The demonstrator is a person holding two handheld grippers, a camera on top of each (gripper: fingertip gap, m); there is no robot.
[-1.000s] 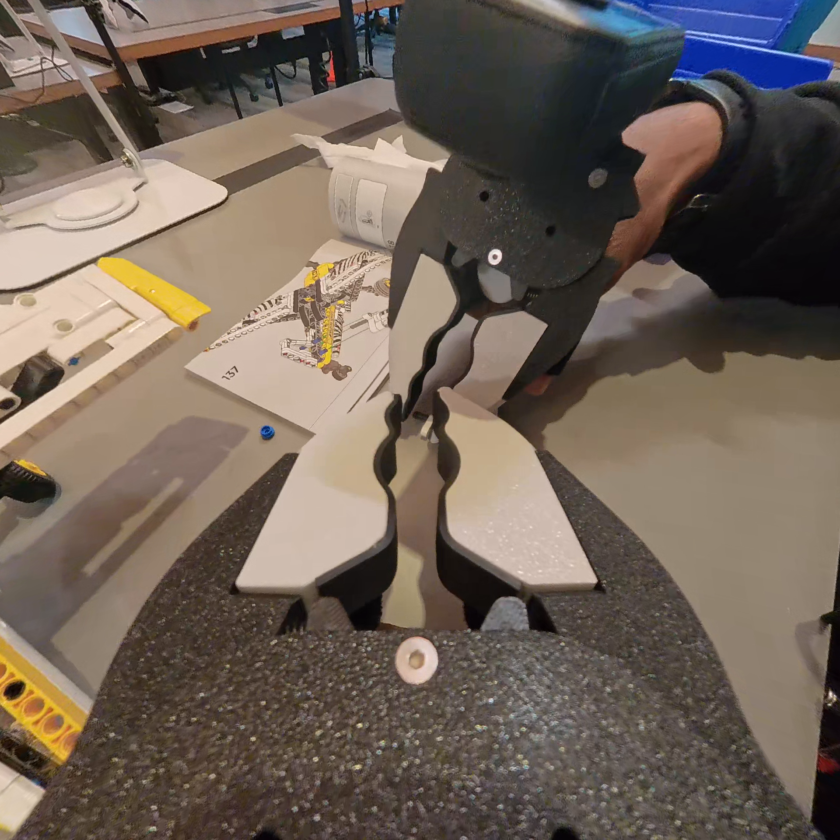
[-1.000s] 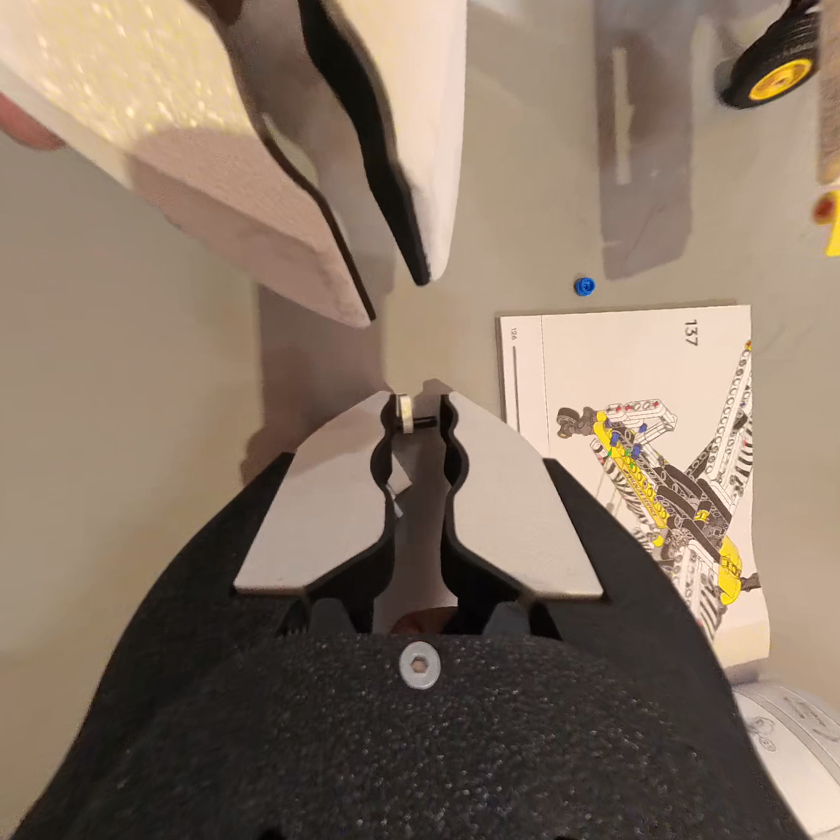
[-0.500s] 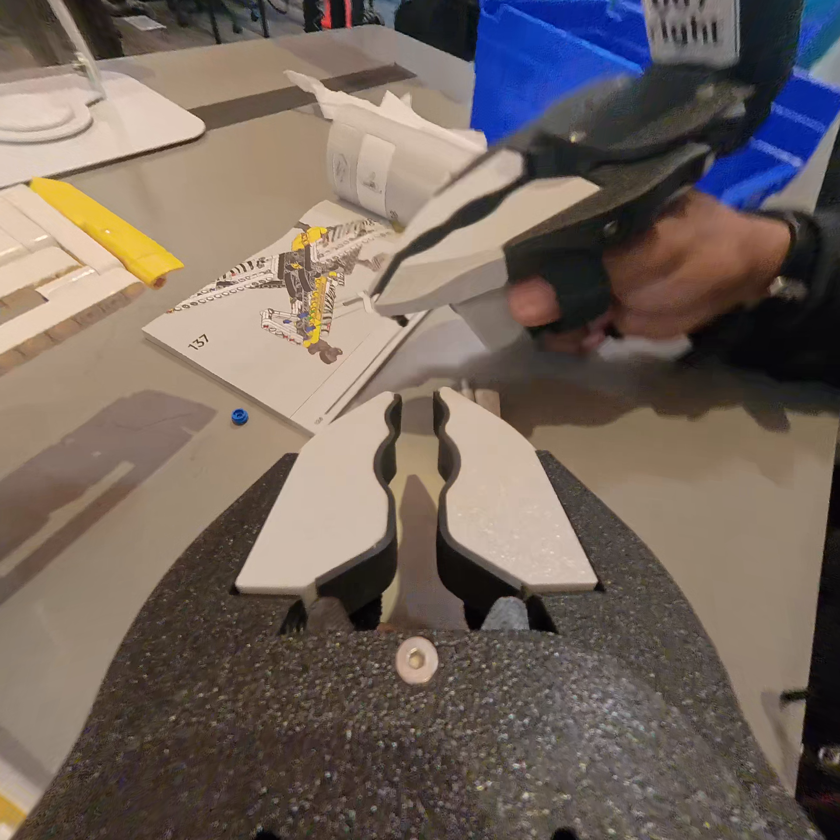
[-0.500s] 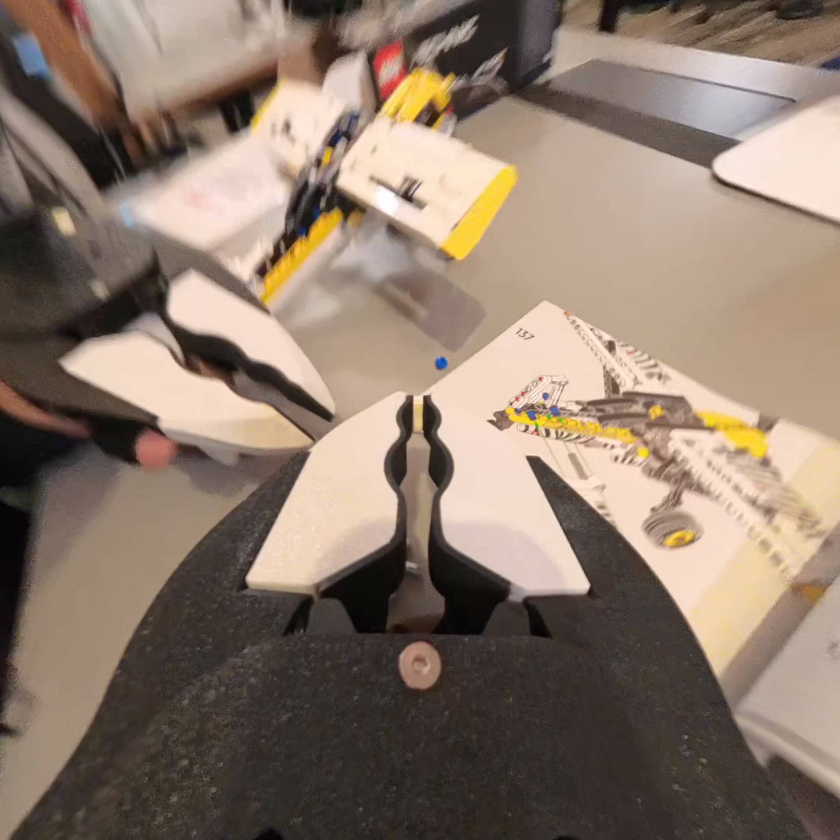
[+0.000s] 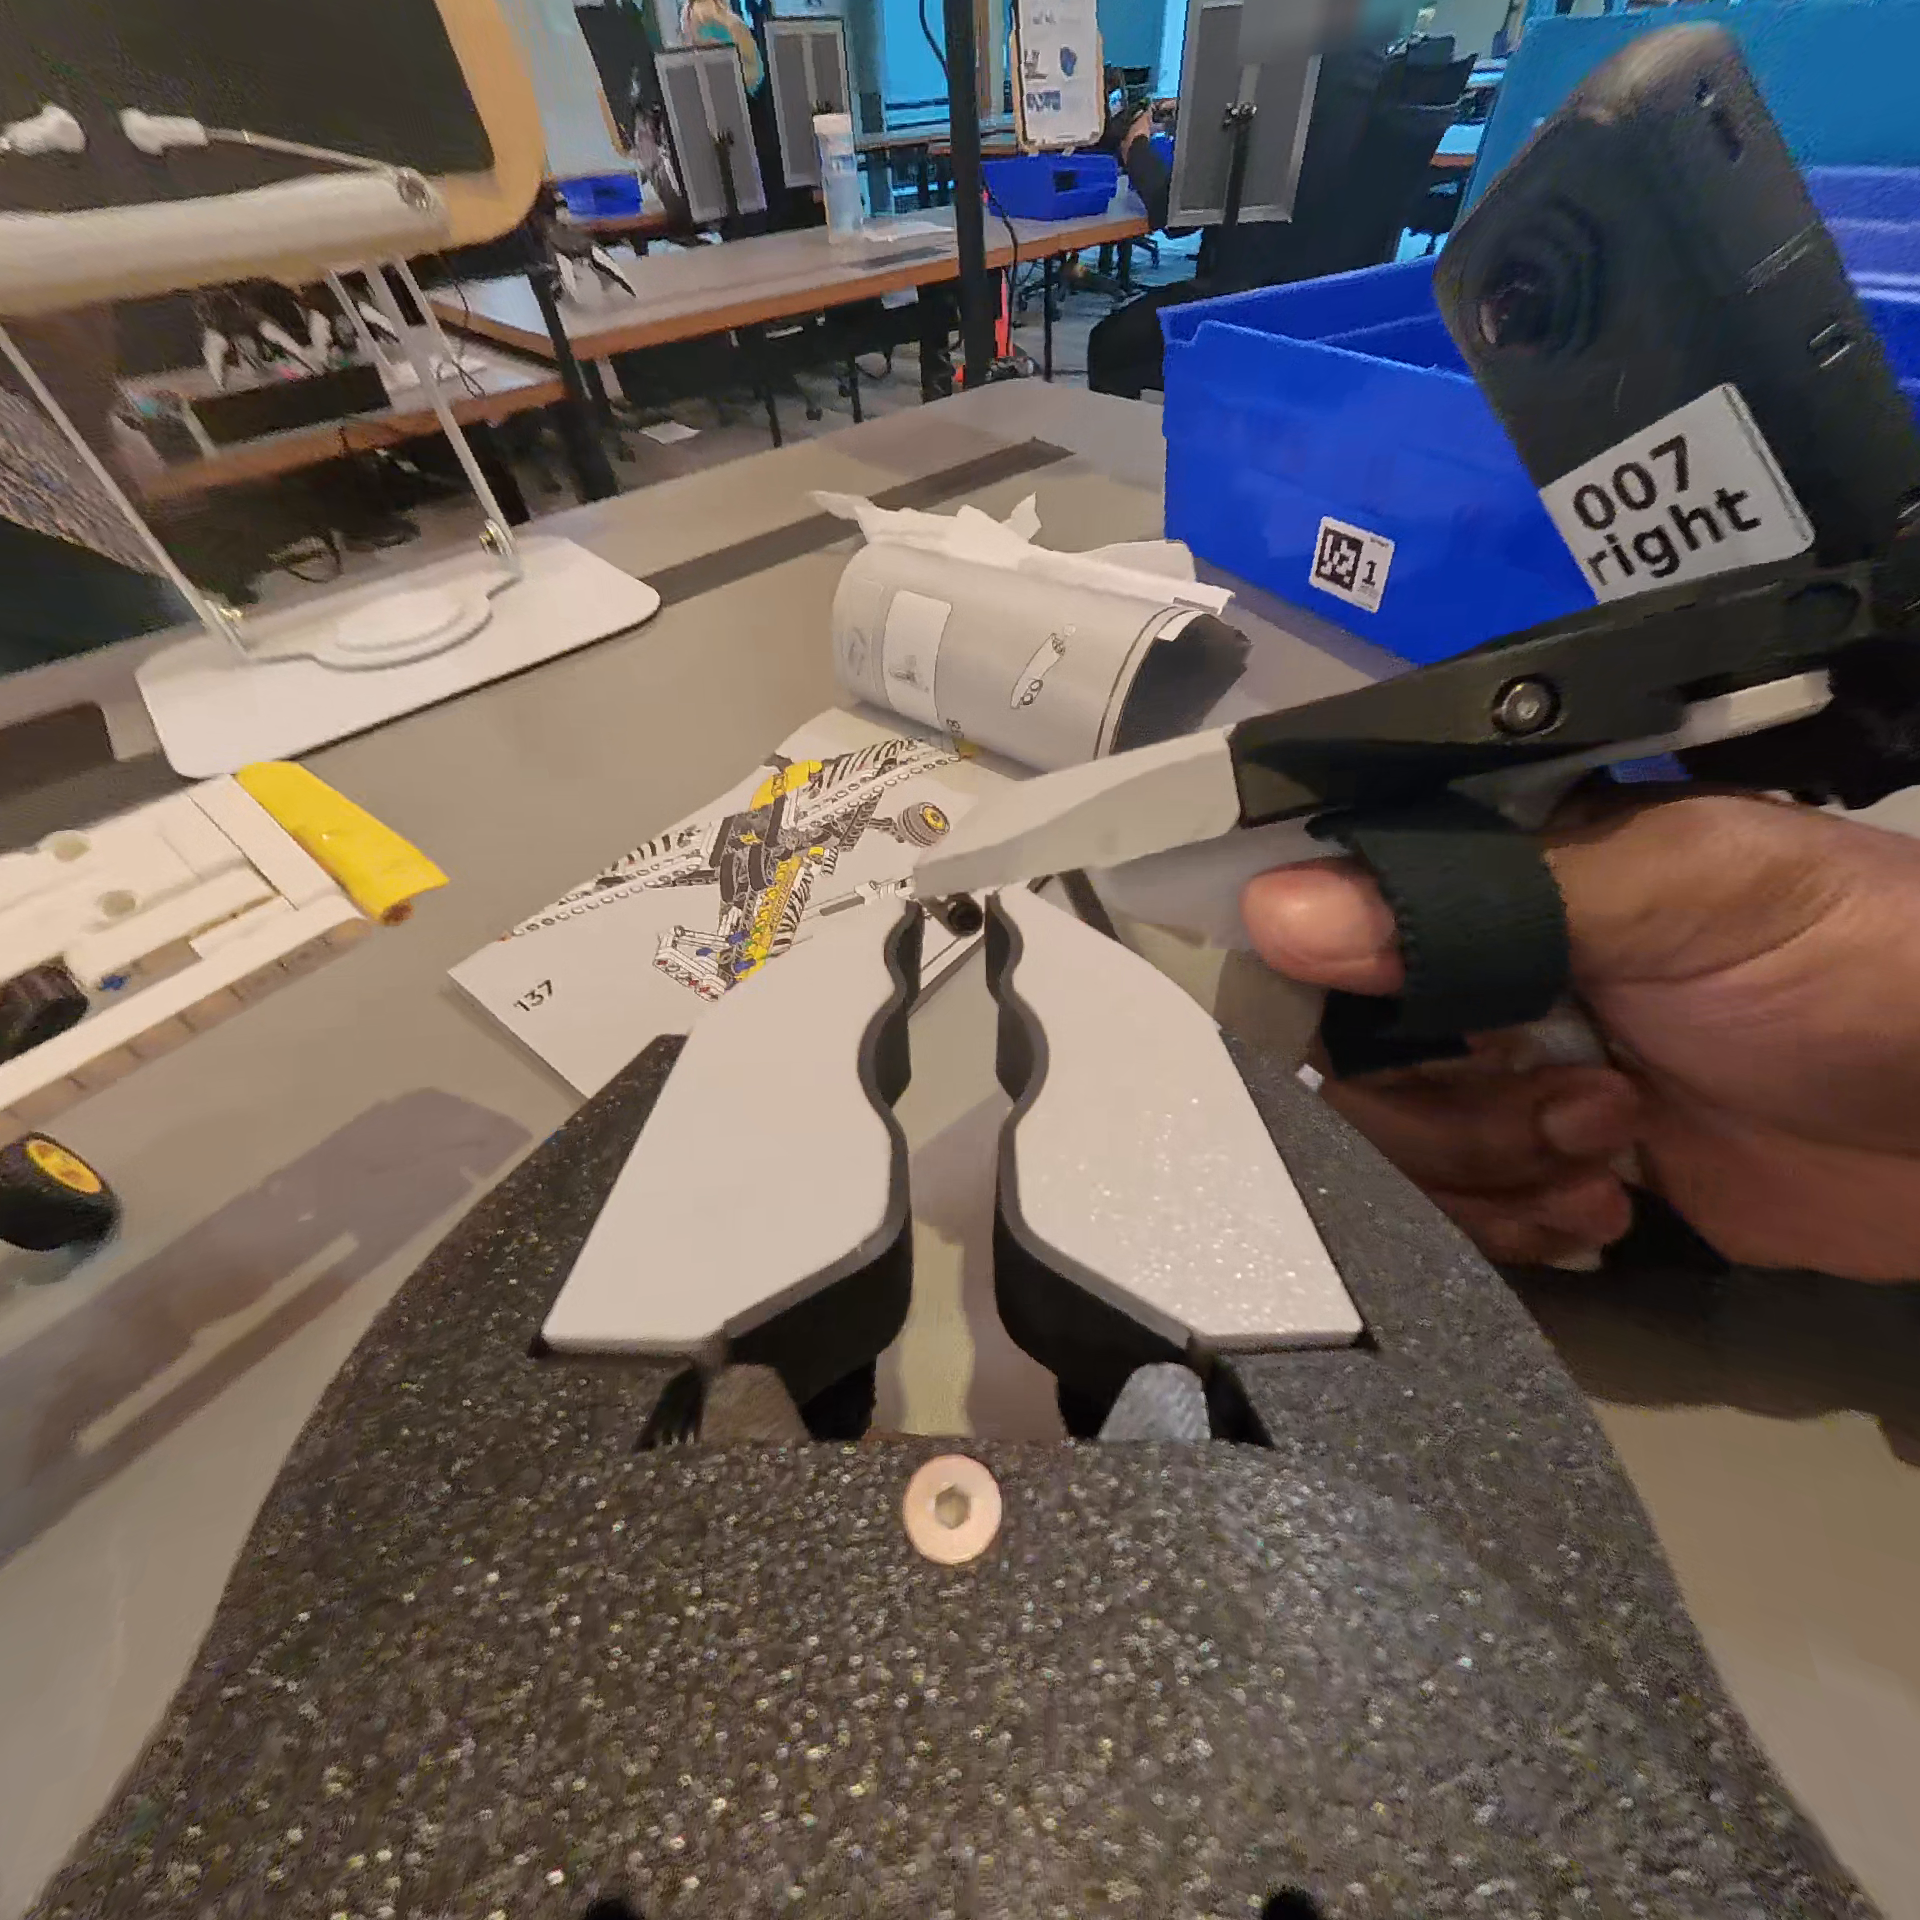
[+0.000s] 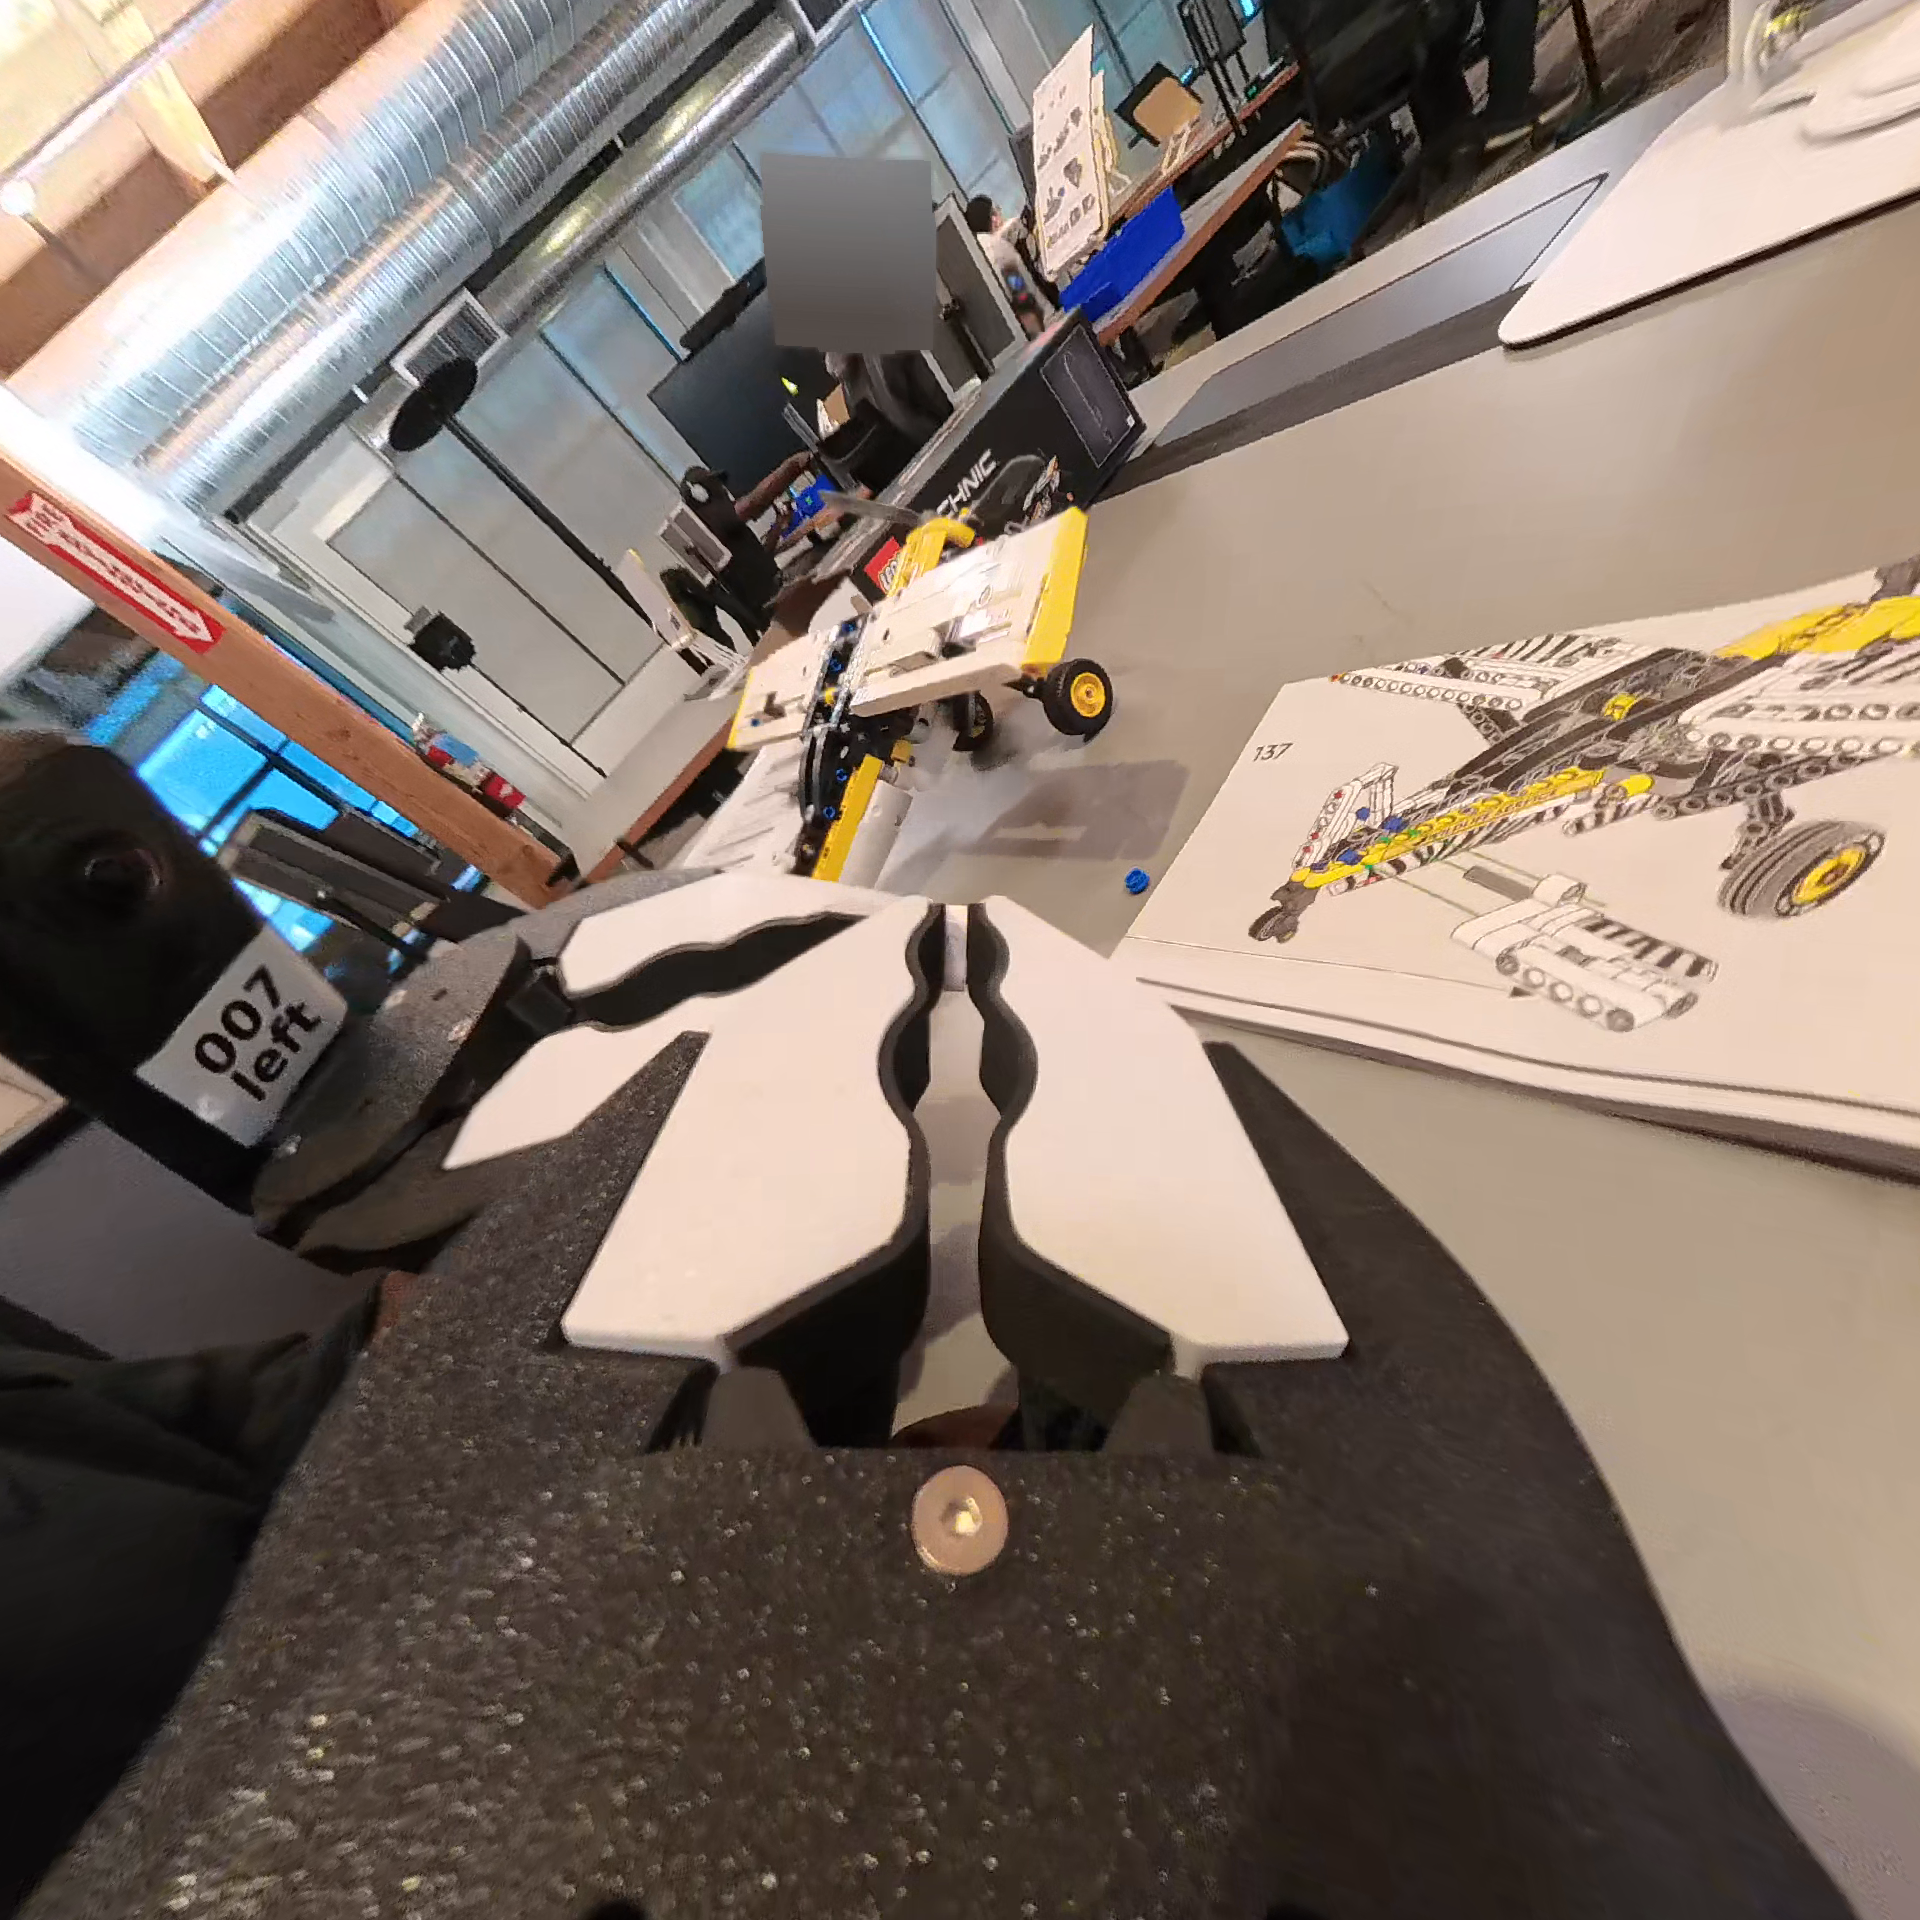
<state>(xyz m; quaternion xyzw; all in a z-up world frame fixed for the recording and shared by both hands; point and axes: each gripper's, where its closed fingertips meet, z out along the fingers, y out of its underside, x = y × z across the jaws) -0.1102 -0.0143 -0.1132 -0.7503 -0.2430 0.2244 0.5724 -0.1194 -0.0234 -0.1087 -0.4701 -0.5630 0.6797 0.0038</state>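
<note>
My right gripper [image 6: 954,920] is shut on a small white piece [image 6: 954,951] pinched at its fingertips. In the left wrist view it [image 5: 920,883] comes in from the right, held by a hand, and its tip lies just over my left gripper's tips. A small black pin [image 5: 961,914] sticks out under that tip and stands between the pads of my left gripper [image 5: 948,912], which show a gap around it, so the left is open. In the right wrist view the left gripper [image 6: 831,920] lies close at the left, tips beside mine.
An open instruction booklet [image 5: 623,956] lies on the grey table [image 5: 468,748], with rolled pages [image 5: 997,644] behind. A white and yellow brick model [image 6: 935,634] stands further off. A loose wheel [image 5: 52,1195], a blue stud [image 6: 1136,880] and a blue bin [image 5: 1330,436] are nearby. The loose wheel [image 5: 52,1195] is about 20 cm from both grippers' fingertips.
My right gripper shut on the white piece with the pin at the table, lifted and swung round, bringing its tip to my left gripper's tips. The left gripper tilted up and narrowed slightly.
</note>
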